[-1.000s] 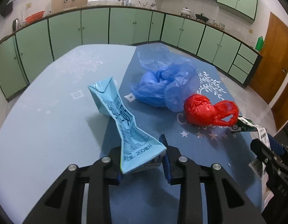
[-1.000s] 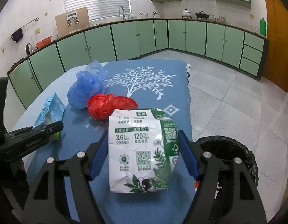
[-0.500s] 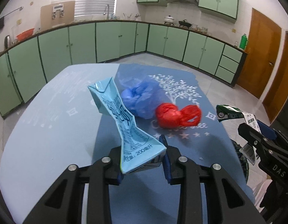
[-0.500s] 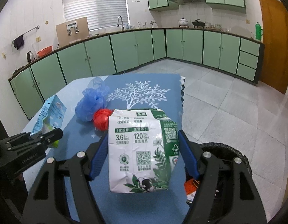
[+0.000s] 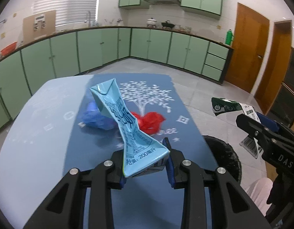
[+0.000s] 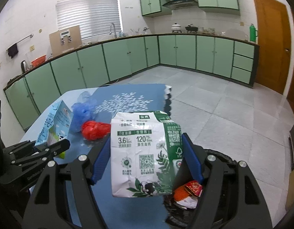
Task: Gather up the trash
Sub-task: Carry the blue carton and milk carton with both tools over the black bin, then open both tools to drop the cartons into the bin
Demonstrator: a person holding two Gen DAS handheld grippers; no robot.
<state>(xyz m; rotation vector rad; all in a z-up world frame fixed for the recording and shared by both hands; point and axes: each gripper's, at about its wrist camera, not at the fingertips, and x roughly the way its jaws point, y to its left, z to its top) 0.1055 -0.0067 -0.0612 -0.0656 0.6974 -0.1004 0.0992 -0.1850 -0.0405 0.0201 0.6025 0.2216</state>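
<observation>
Blue tree-print tablecloth [image 5: 101, 171] amid green cabinets [image 6: 116, 61], grey tiled floor [image 6: 232, 118]

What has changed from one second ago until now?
Both claws lifted away from the table toward the black bin. The left claw keeps the crushed light-blue carton, the right claw the white-green carton. Blue bag and red bag stayed.

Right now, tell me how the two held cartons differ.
The blue carton is crushed and twisted at its waist; the green-and-white carton is dented but keeps its boxy shape. The blue one sits in the left gripper above the table; the green one, in the right gripper, hangs partly above the bin. Both are clamped between blue pads, off the table.
</observation>
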